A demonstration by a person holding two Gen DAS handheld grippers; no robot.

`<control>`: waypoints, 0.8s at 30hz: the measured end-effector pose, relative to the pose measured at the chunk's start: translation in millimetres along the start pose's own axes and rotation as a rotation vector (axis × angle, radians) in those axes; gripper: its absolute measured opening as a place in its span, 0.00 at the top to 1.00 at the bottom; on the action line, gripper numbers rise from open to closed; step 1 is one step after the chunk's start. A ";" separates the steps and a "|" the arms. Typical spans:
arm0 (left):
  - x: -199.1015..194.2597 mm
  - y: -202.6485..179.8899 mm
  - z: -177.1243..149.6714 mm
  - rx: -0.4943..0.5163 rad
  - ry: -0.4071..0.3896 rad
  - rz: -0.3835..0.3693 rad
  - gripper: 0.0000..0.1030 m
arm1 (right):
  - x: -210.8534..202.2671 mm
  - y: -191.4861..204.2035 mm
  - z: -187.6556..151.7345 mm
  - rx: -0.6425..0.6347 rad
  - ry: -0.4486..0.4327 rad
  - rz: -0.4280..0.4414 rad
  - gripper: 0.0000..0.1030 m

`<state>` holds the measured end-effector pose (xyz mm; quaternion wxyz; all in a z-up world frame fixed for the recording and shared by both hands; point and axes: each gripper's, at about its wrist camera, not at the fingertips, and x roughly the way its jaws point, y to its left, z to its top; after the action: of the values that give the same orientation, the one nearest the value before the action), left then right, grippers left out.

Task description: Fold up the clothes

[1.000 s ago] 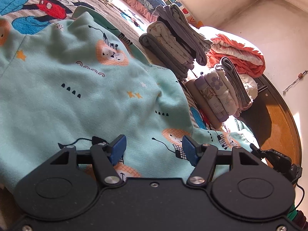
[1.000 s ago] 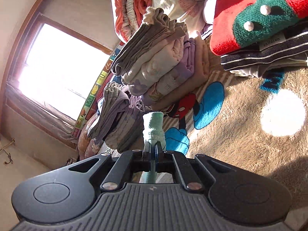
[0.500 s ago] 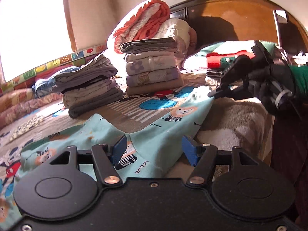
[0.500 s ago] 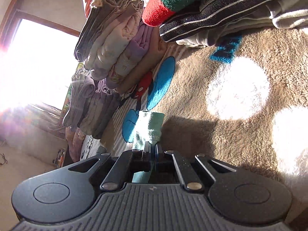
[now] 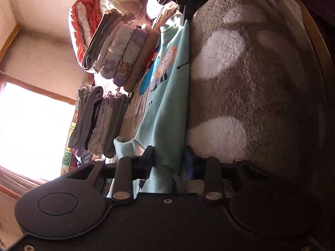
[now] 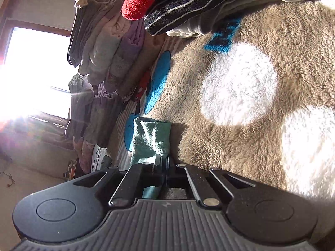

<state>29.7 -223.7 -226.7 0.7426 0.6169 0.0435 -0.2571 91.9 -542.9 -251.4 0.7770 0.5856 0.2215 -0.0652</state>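
Glaring window (image 5: pixel 31 129) — wood-framed, pinkish wall (image 5: pixel 41 48), plush spotted blanket (image 6: pixel 251 87)

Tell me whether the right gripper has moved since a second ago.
Yes. The right gripper, shut on the teal garment, has moved down toward the brown blanket; the blanket's white spot now looms larger.

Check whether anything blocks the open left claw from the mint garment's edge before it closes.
Nothing visible does. The left claw is open with the mint garment already running between its fingers, no other item in the gap. The right claw is shut on the garment's cuff. The folded stacks sit off to the side.
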 end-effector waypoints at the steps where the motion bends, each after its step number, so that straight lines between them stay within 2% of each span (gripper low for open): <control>1: -3.0 -5.2 -2.4 0.051 0.006 0.008 0.83 | 0.6 -1.1 0.9 0.006 0.000 0.007 0.98; 5: -11.1 -9.7 -12.0 0.048 0.006 0.013 0.85 | 4.7 -2.0 2.1 0.005 -0.007 0.024 0.99; 9: -17.9 -1.9 -2.3 0.028 -0.011 0.051 0.82 | 6.5 -4.5 2.4 0.009 -0.021 0.047 0.99; 10: -15.3 -1.4 -0.1 0.035 -0.015 0.054 0.71 | 7.3 -4.7 2.3 0.008 -0.023 0.049 0.99; 11: -11.2 -2.9 1.5 0.062 -0.016 0.051 0.52 | 8.2 -5.0 2.6 0.006 -0.024 0.052 0.99; 12: -6.9 -4.5 3.0 0.090 -0.016 0.048 0.50 | 9.1 -5.3 2.9 0.004 -0.025 0.055 0.99; 13: -2.6 -6.1 4.5 0.117 -0.016 0.045 0.51 | 10.6 -5.6 3.2 0.004 -0.026 0.058 0.99; 15: 1.6 -6.4 4.6 0.123 -0.004 -0.006 0.74 | 13.0 -5.5 3.9 0.002 -0.029 0.064 0.99; 16: 0.9 -13.1 1.9 0.158 -0.005 0.013 0.94 | 14.2 -5.4 4.2 0.001 -0.030 0.067 0.99; 18: -0.9 -27.5 -3.8 0.233 -0.007 0.060 0.96 | 18.2 -3.7 3.9 -0.017 -0.036 0.071 0.99; 22: -4.7 -26.2 -1.8 0.189 0.003 0.093 0.97 | 27.3 0.7 3.9 -0.068 -0.044 0.070 0.99; 24: -9.6 -23.9 1.8 0.165 0.014 0.102 0.93 | 29.2 1.0 4.4 -0.074 -0.047 0.071 0.99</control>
<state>10.5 -224.8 -244.0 0.7011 0.6790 -0.0038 -0.2174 119.6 -542.2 -261.9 0.8049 0.5623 0.1844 -0.0433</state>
